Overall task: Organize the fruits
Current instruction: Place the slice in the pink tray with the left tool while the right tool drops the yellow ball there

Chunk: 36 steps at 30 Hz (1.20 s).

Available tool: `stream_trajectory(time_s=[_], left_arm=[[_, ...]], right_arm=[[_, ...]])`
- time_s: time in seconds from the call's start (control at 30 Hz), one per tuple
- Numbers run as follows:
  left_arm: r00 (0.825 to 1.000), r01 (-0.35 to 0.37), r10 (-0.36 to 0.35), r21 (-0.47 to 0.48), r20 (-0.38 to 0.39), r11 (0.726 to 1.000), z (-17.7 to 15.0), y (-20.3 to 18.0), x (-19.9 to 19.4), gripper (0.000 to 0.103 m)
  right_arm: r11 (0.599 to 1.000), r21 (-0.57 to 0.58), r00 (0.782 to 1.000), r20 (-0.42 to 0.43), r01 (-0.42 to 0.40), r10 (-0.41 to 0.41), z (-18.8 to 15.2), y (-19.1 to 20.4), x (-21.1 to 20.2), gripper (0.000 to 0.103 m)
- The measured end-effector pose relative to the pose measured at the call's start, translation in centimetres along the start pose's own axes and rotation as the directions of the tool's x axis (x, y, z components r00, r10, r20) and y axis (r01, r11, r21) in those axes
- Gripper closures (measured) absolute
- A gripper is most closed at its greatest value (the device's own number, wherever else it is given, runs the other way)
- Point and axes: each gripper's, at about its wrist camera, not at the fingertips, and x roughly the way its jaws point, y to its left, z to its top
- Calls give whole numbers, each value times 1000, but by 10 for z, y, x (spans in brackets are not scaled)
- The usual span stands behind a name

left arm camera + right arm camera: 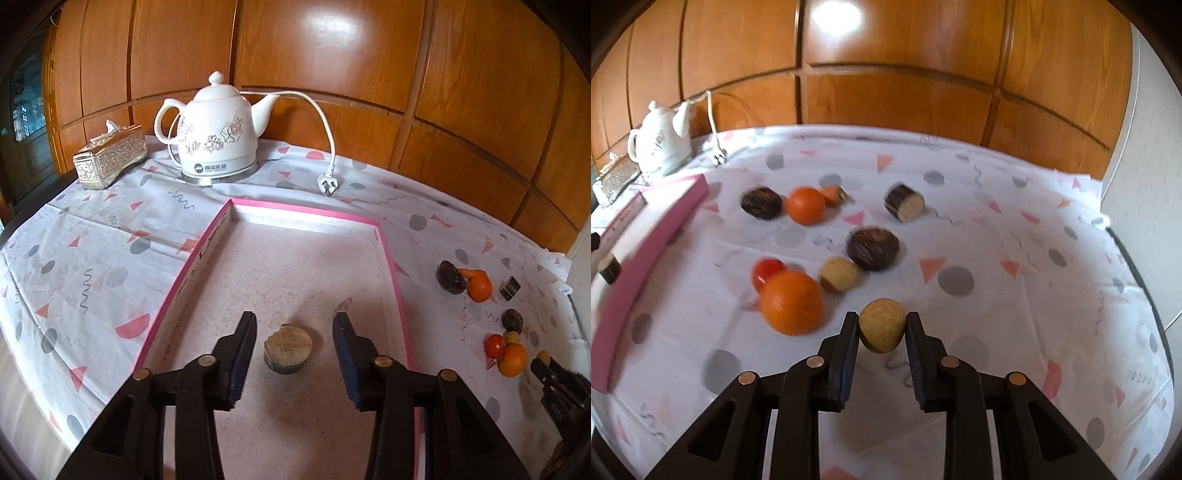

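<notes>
Judging by the layout, little has been done: one cut piece (287,349) lies in the tray (391,266) between the spread left gripper (294,349), a tan fruit (882,325) is pinched by the right gripper (882,334), and oranges (792,302) and the rest are left at its 11 o'clock.

The surface (92,258) wears a patterned cloth; directly on it sit a pink tray (388,251), kettle (214,140), tissue box (110,157), plug (328,183) and scattered fruits (792,302).

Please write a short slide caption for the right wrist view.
Right gripper shut on a small tan round fruit, with oranges and dark pieces scattered on the patterned tablecloth.
</notes>
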Motion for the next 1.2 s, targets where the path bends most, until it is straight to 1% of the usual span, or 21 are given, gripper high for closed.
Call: stream_trajectory(time_s=[0.07, 0.13, 0.23, 0.3, 0.37, 0.57, 0.63, 0.7, 0.8, 0.87, 0.9, 0.93, 0.97, 1.03, 1.07, 1.13, 1.2], left_arm=[[1000, 4, -4, 5, 16, 1000, 1, -2, -7, 55], [1000, 10, -10, 10, 25, 1000, 2, -3, -12, 53], [999, 10, -11, 9, 36, 1000, 3, -2, -19, 49], [999, 7, -7, 9, 48, 1000, 2, 0, -23, 46], [998, -1, 1, 7, 59, 1000, 2, 3, -28, 45], [996, -29, 29, -5, 89, 1000, 2, 13, -41, 44], [994, -43, 44, -11, 101, 999, 2, 17, -44, 43], [992, -51, 52, -17, 111, 999, 3, 21, -48, 43], [990, -59, 62, -26, 124, 998, 2, 27, -53, 40], [989, -62, 66, -30, 129, 998, 1, 30, -55, 40], [989, -62, 66, -31, 129, 998, 1, 31, -56, 40], [989, -62, 66, -34, 129, 997, 1, 32, -56, 40], [990, -62, 66, -38, 127, 997, 0, 34, -56, 40], [990, -62, 67, -46, 122, 997, -1, 36, -55, 40], [991, -61, 67, -49, 120, 997, -1, 37, -54, 40], [991, -60, 66, -55, 116, 997, -2, 38, -54, 40], [992, -55, 61, -60, 115, 997, -3, 38, -53, 40]], right_arm=[[1000, -13, 1000, 24, -19, 19, 6, 7, -9, 78], [997, -29, 997, 33, -71, 72, 14, 18, -16, 78], [984, -86, 987, 37, -154, 158, 23, 45, -23, 78], [971, -116, 976, 30, -209, 214, 28, 62, -25, 78], [954, -148, 964, 22, -260, 266, 34, 85, -24, 78], [897, -187, 914, -4, -400, 406, 54, 136, -21, 78], [882, -210, 903, -7, -422, 431, 61, 152, -23, 78], [870, -233, 896, -15, -435, 444, 66, 169, -21, 78], [857, -235, 885, -40, -459, 463, 71, 188, -17, 78], [848, -230, 877, -58, -477, 478, 73, 196, -14, 77], [844, -223, 872, -73, -487, 484, 75, 201, -11, 77], [843, -214, 869, -83, -494, 488, 75, 205, -10, 73], [845, -212, 870, -87, -492, 485, 76, 206, -9, 70], [850, -216, 876, -78, -480, 475, 76, 209, -11, 69], [855, -223, 883, -71, -468, 464, 76, 209, -13, 67], [865, -239, 895, -55, -441, 442, 75, 210, -19, 67], [880, -256, 913, -23, -400, 408, 75, 209, -26, 67]])
